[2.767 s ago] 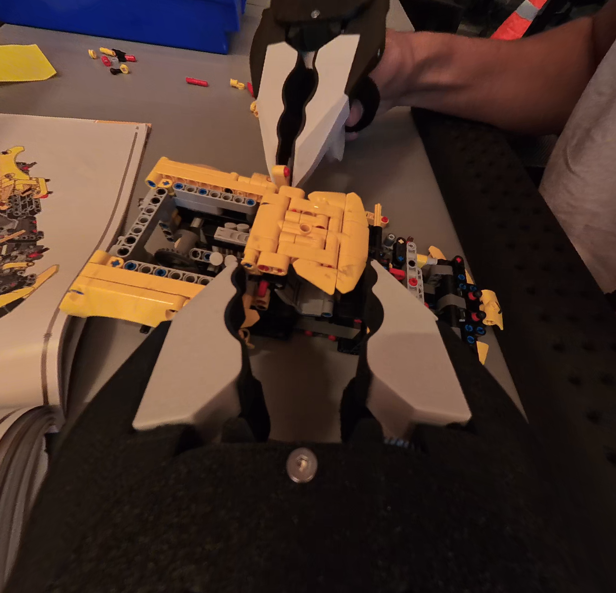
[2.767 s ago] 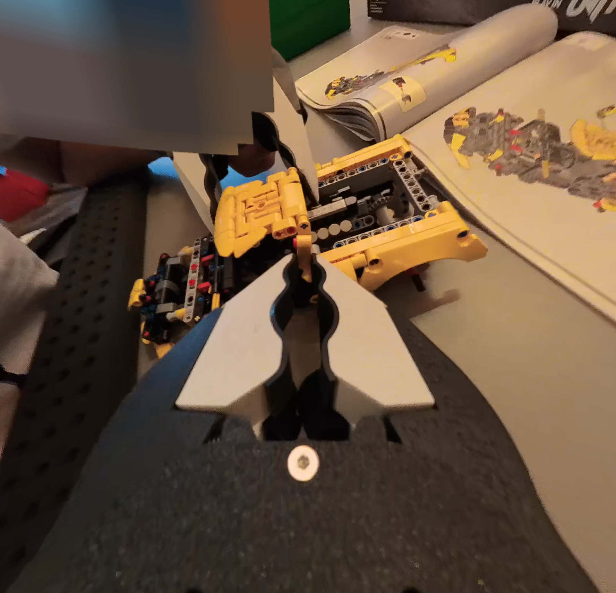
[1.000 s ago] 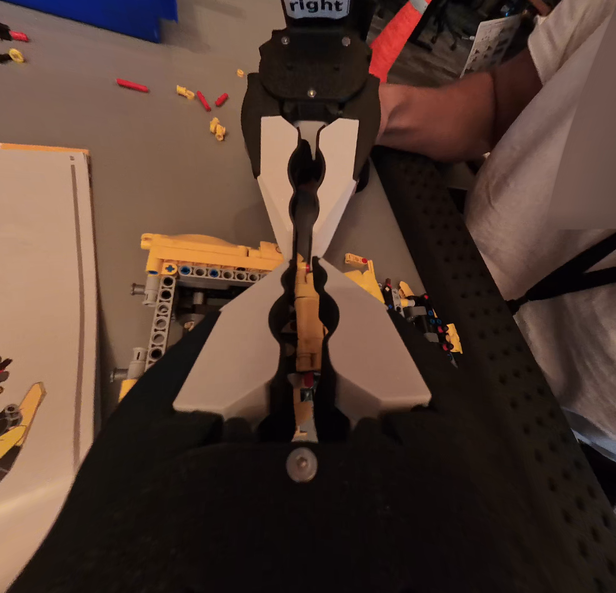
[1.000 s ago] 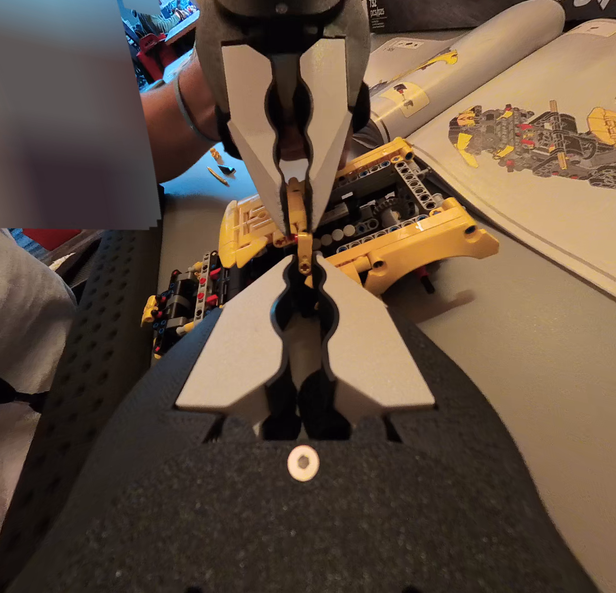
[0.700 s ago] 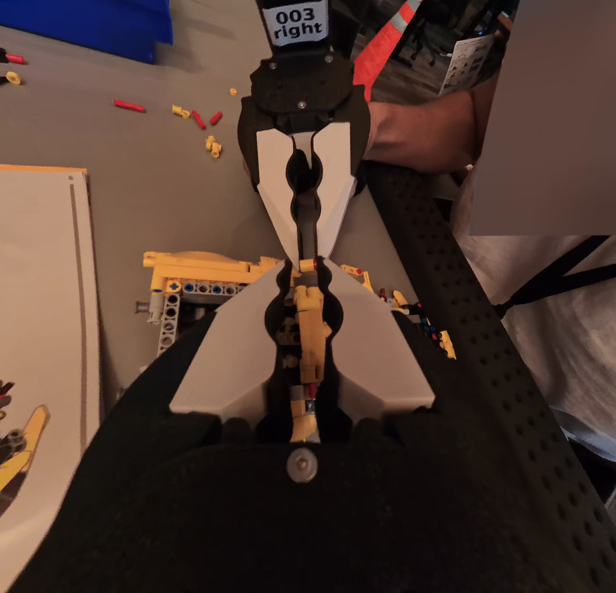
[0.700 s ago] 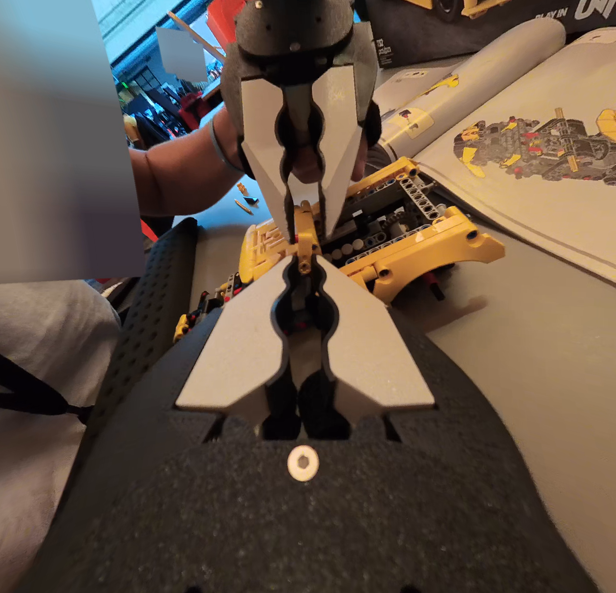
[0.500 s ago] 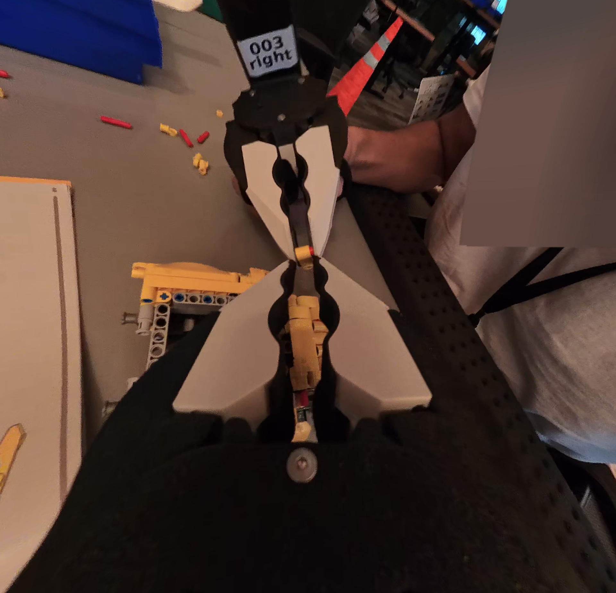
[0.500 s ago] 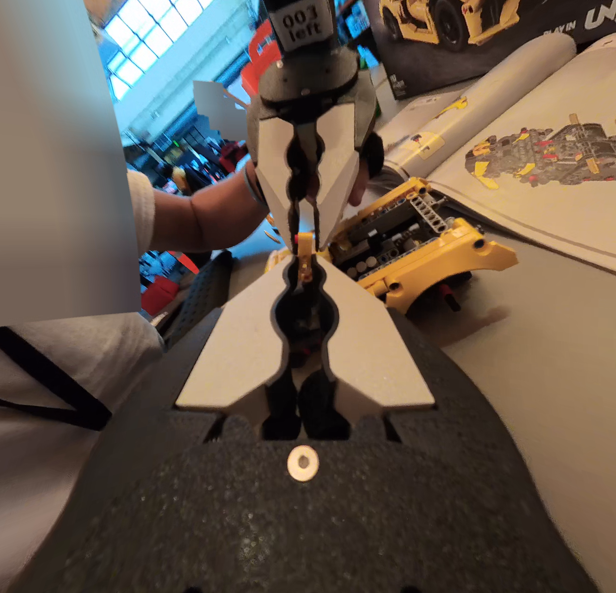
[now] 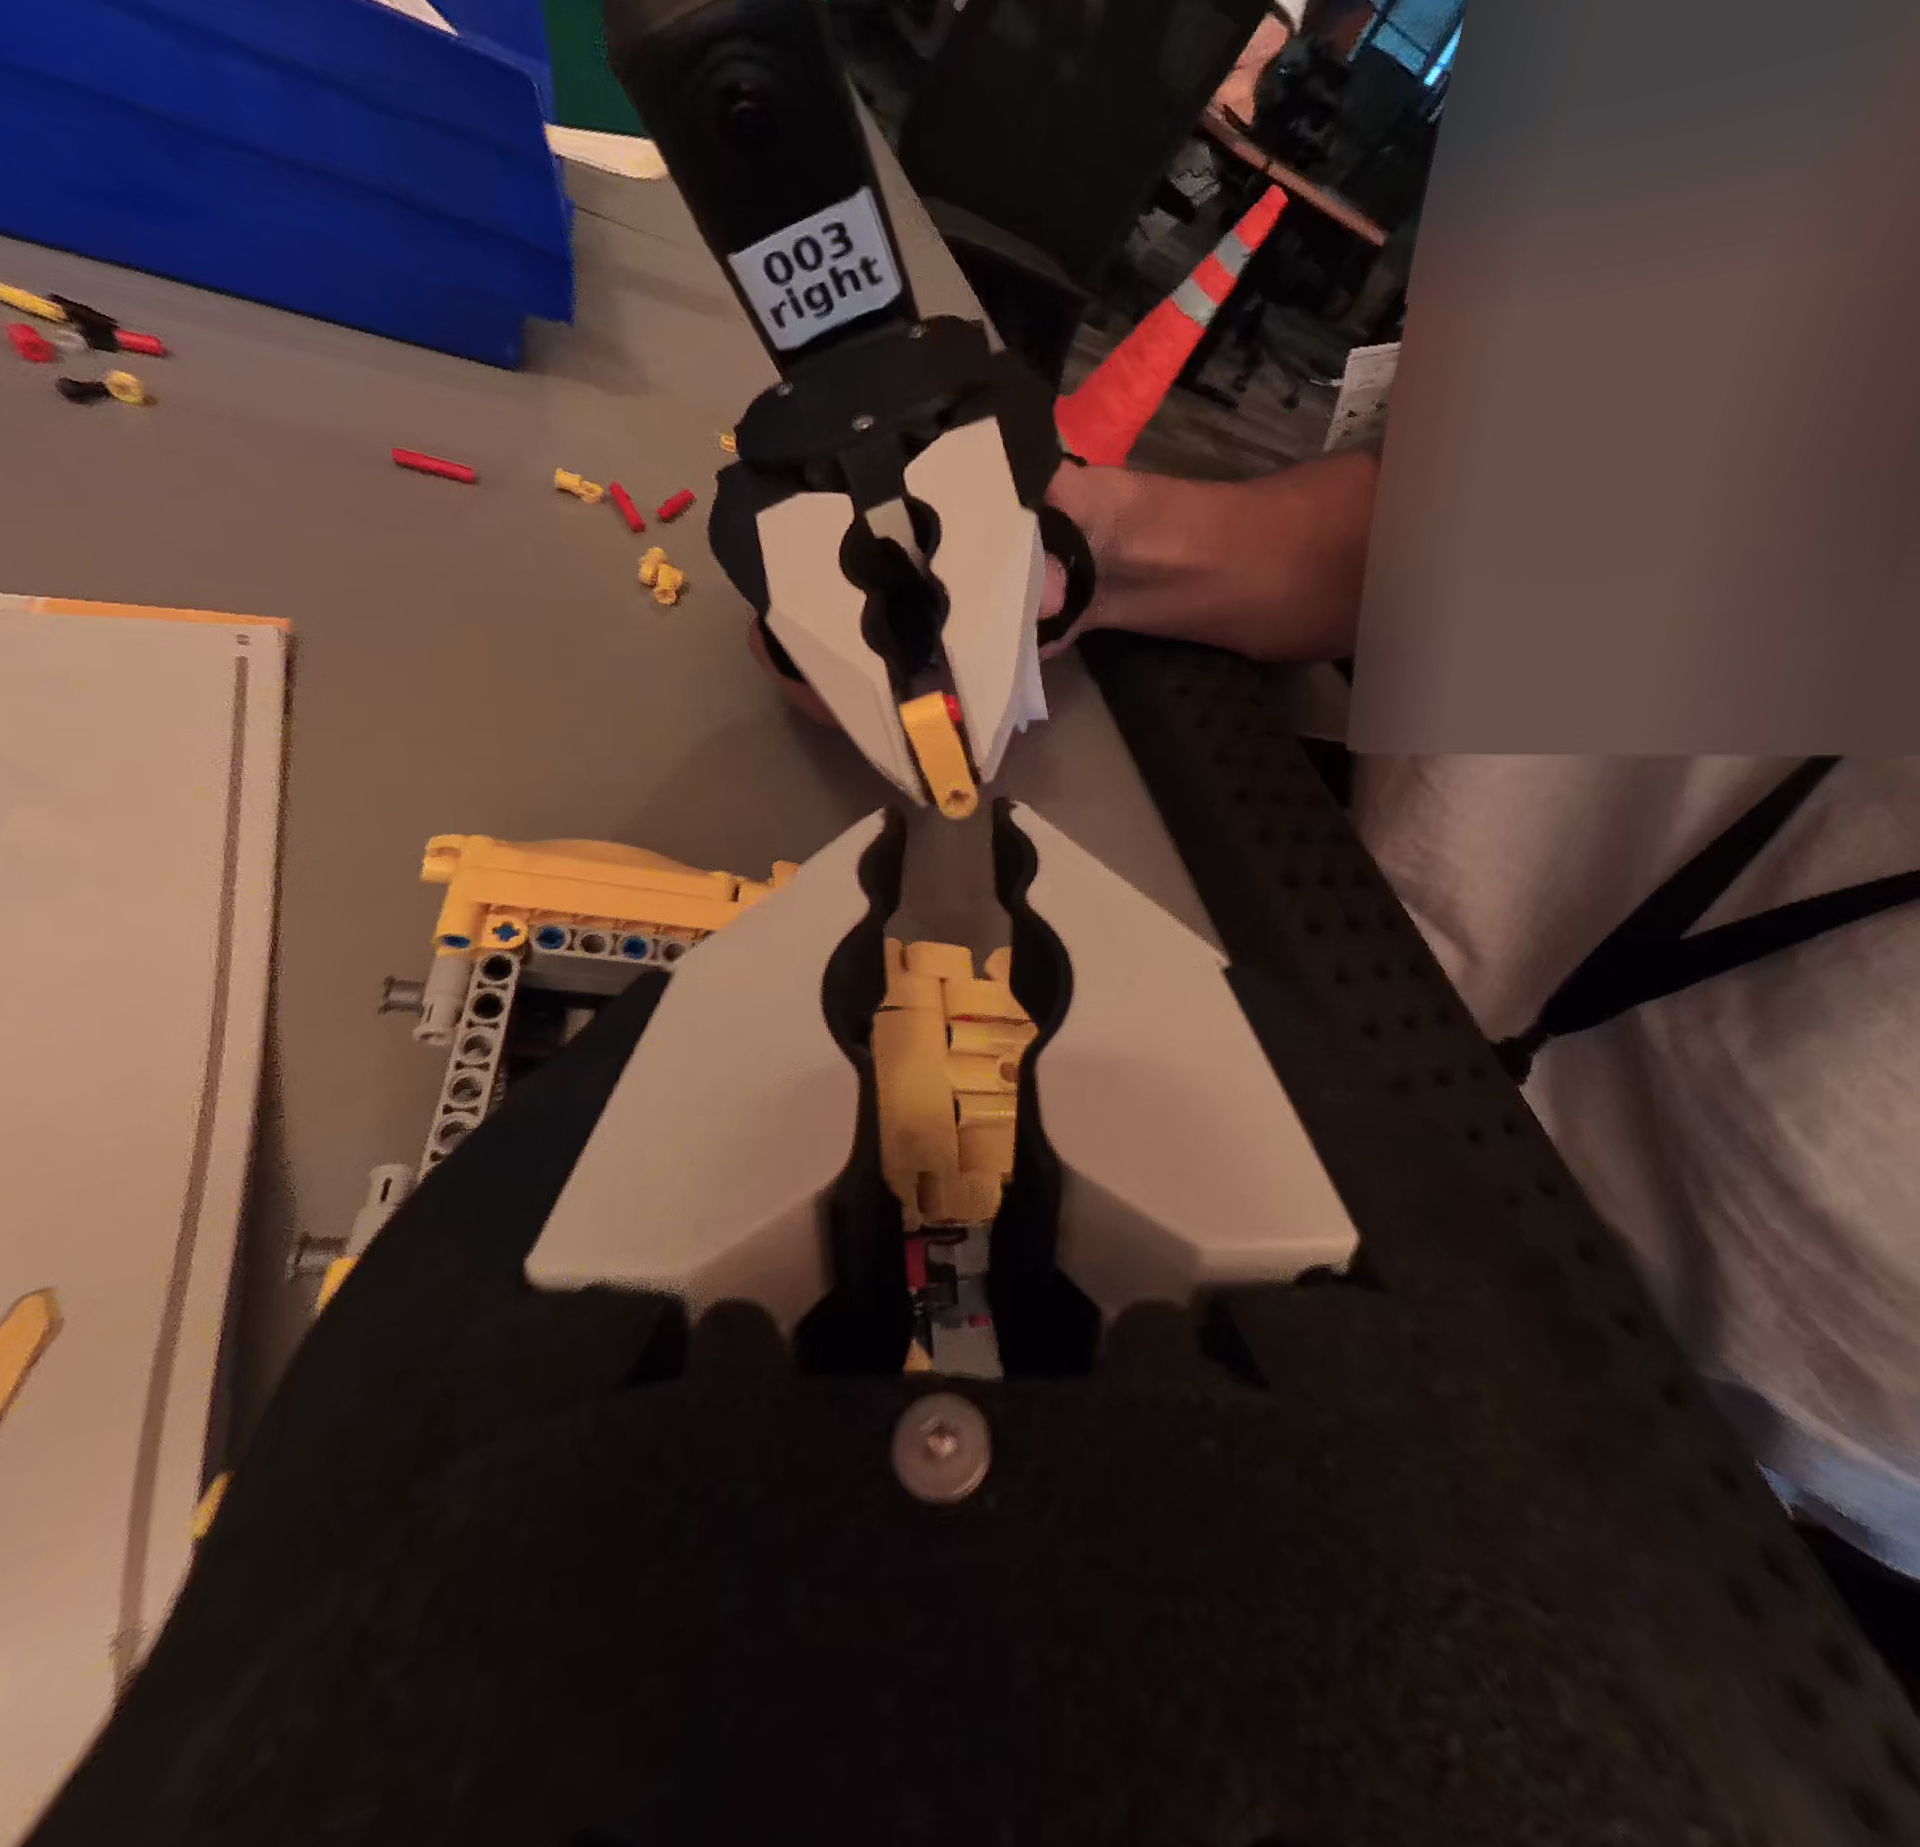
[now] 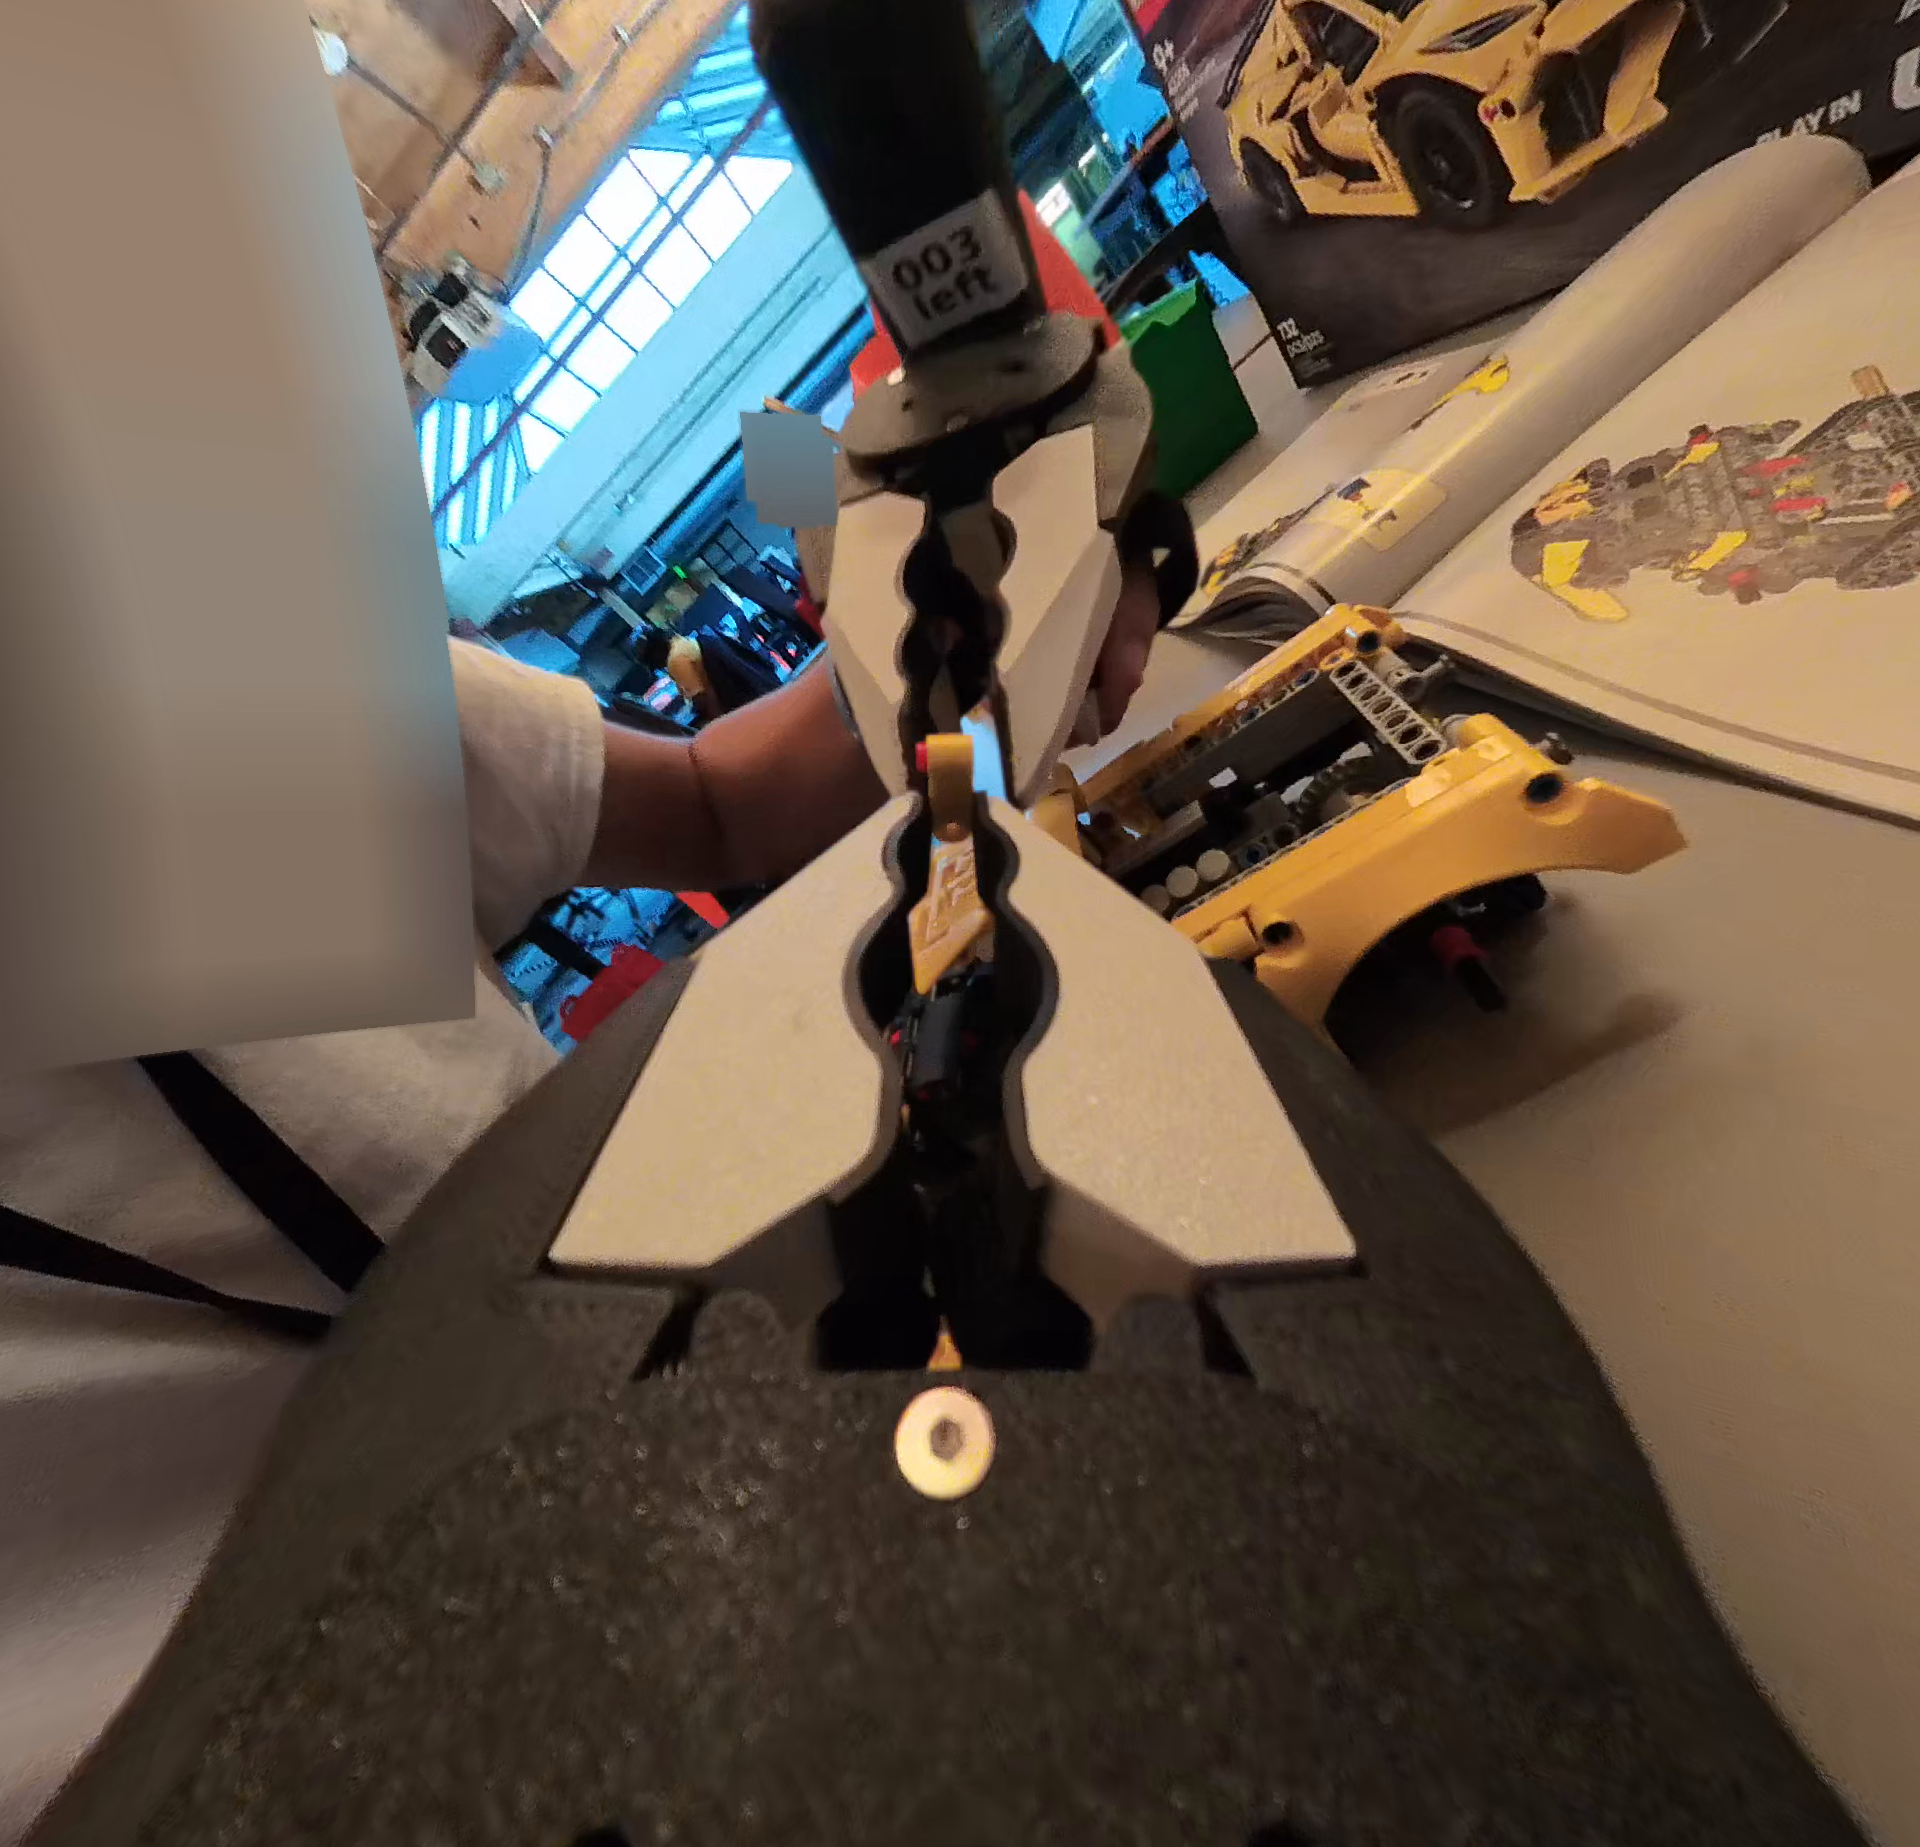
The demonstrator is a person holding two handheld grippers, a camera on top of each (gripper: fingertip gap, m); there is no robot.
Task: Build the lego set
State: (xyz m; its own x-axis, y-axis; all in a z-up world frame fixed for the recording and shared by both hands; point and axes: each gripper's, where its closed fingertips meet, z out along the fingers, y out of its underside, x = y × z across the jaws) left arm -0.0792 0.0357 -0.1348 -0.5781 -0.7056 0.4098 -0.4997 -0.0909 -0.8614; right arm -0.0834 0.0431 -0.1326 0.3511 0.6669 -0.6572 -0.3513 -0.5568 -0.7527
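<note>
The partly built yellow Lego car [image 9: 582, 898] lies on the grey table [image 9: 468, 717], also in the right wrist view [image 10: 1403, 862]. My right gripper [image 10: 948, 810] is shut on a small yellow liftarm [image 10: 948, 774] with a red pin, held above the car. It faces my left gripper tip to tip [image 9: 948, 784], with the liftarm [image 9: 935, 748] sticking out toward it. My left gripper [image 9: 943, 823] has its jaws a narrow gap apart with nothing between the tips. The car's yellow roof panel [image 9: 945, 1070] shows below through that gap. The left gripper also shows in the right wrist view [image 10: 961, 758].
The open instruction book [image 9: 114, 862] lies left of the car [image 10: 1662, 571], and the set's box [image 10: 1455, 114] stands behind it. Blue bins [image 9: 260, 135] and loose small parts [image 9: 623, 498] are at the back. A black perforated mat [image 9: 1351, 966] and a person's arm [image 9: 1226, 550] are on the right. Left and right tips are no more than a few centimetres apart.
Both grippers have risen and tilted up from the car. The left jaws, pinched shut half a second ago, have parted slightly. The right gripper keeps the liftarm, now more exposed.
</note>
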